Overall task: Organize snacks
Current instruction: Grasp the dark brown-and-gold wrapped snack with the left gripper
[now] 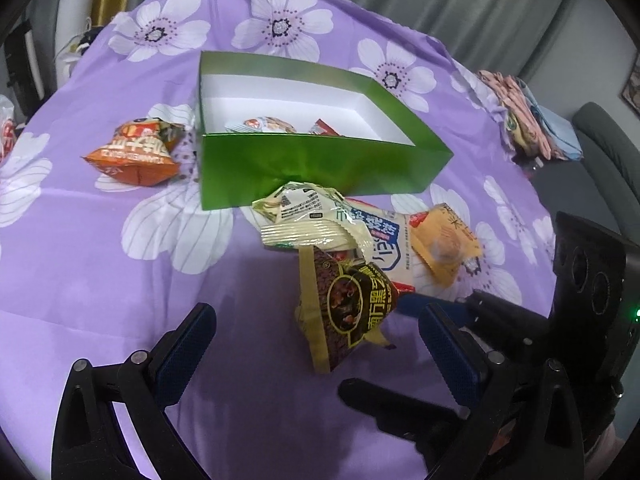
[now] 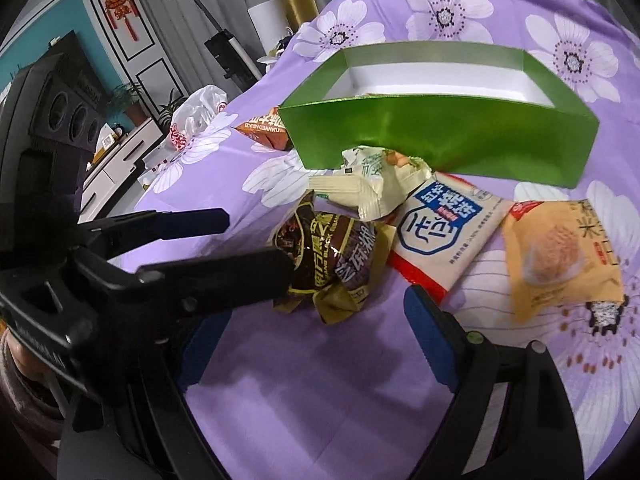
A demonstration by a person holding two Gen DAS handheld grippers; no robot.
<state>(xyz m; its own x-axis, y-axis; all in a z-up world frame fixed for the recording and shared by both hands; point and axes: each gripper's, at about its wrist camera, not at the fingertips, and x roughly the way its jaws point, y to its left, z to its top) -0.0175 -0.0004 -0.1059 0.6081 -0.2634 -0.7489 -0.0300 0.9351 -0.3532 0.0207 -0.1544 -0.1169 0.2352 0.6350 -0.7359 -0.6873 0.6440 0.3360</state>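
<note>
A green box (image 1: 320, 168) (image 2: 440, 136) with a white inside stands on the purple flowered cloth, with two snack packets (image 1: 260, 124) in it. In front of it lie a cream packet (image 1: 304, 216) (image 2: 372, 188), a white-and-blue packet (image 1: 384, 248) (image 2: 444, 232), a yellow packet (image 1: 444, 244) (image 2: 560, 248) and a dark brown packet (image 1: 348, 304) (image 2: 336, 256). An orange packet (image 1: 136, 152) (image 2: 264, 130) lies left of the box. My left gripper (image 1: 316, 344) is open, and the brown packet sits between its fingertips, unpressed. My right gripper (image 2: 316, 336) is open over bare cloth, just short of the pile.
A plastic bag (image 2: 196, 116) lies at the table's left edge and folded cloths (image 1: 524, 120) at its right edge. A grey chair (image 1: 608, 152) stands beyond the right side. A white cabinet (image 2: 116, 160) is far left. The two grippers are close side by side.
</note>
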